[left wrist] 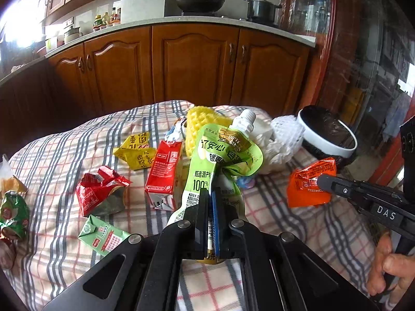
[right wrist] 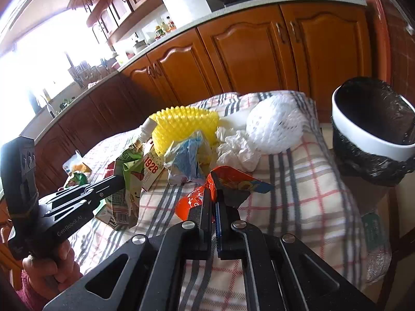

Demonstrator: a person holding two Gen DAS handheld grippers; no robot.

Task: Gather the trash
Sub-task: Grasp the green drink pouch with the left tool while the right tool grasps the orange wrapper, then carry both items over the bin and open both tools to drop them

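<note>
Left wrist view: the left gripper pinches a green spouted drink pouch above the plaid tablecloth; the right gripper clamps an orange snack wrapper. Cartons and wrappers litter the cloth. Past its far right corner stands a black-lined white trash bin, then wooden kitchen cabinets under a counter bearing a wok.

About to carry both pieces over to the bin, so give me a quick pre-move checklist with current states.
1. Left gripper shut on the green pouch: ok.
2. Right gripper shut on the orange wrapper: ok.
3. Bin open, liner in place: ok.
4. Bin on the right gripper's side, past the table edge: ok.
5. Pouch lifted free of the red carton: cannot tell.
6. Room left inside the bin: cannot tell.
</note>
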